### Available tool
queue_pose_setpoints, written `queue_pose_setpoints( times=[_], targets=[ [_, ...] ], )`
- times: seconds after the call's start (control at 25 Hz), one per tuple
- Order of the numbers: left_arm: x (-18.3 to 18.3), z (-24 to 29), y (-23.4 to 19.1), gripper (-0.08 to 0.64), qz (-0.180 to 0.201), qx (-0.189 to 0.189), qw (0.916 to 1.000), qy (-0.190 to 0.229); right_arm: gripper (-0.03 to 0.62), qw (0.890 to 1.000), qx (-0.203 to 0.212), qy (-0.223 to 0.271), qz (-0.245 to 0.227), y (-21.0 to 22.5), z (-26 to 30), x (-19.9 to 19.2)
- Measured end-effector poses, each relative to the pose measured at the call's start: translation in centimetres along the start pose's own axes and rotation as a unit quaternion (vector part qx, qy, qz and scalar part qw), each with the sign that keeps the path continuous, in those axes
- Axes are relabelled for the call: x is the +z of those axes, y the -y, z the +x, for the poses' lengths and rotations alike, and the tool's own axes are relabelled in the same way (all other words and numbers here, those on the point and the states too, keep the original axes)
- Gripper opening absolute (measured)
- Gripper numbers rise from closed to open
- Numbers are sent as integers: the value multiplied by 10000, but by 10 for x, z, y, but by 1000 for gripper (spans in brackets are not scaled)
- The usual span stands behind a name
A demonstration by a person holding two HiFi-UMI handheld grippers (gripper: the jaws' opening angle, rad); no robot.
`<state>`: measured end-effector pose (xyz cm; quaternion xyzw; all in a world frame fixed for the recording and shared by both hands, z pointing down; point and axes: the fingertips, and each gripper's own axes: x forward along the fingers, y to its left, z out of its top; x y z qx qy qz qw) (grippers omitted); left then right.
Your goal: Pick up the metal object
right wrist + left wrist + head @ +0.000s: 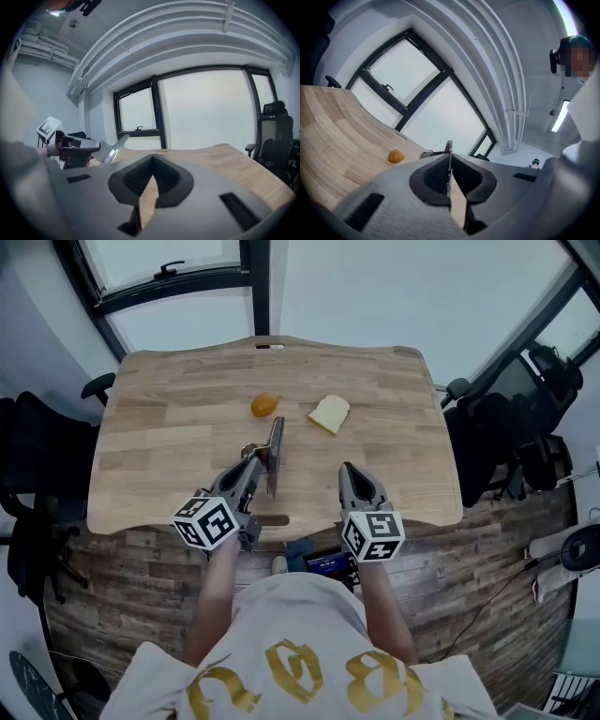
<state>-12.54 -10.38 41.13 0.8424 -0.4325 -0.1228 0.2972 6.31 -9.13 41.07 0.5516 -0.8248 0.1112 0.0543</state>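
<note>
Where the left gripper (251, 459) reaches over the front middle of the worktop (169, 427), its jaws are pressed together on the metal object (274, 454). This is a long, narrow, flat strip of shiny grey metal. From the left gripper's own view (449, 164) it shows edge-on as a thin line (449, 149). From the right gripper view it slants upward (114, 149), its free end clear of the wood. The strip points toward the back edge, where a small orange lump (264, 405) and a pale yellow wedge (330, 413) lie apart from it. The right gripper (350, 471) is nearer the front right, its jaws together with nothing between them (152, 163).
</note>
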Motion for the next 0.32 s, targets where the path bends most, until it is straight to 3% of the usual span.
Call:
queue_pose_setpoints(
  times=[0.32],
  targets=[
    [-3, -7, 0, 28, -20, 65, 10000, -34, 11, 10000, -16, -54, -46, -1, -5, -3]
  ],
)
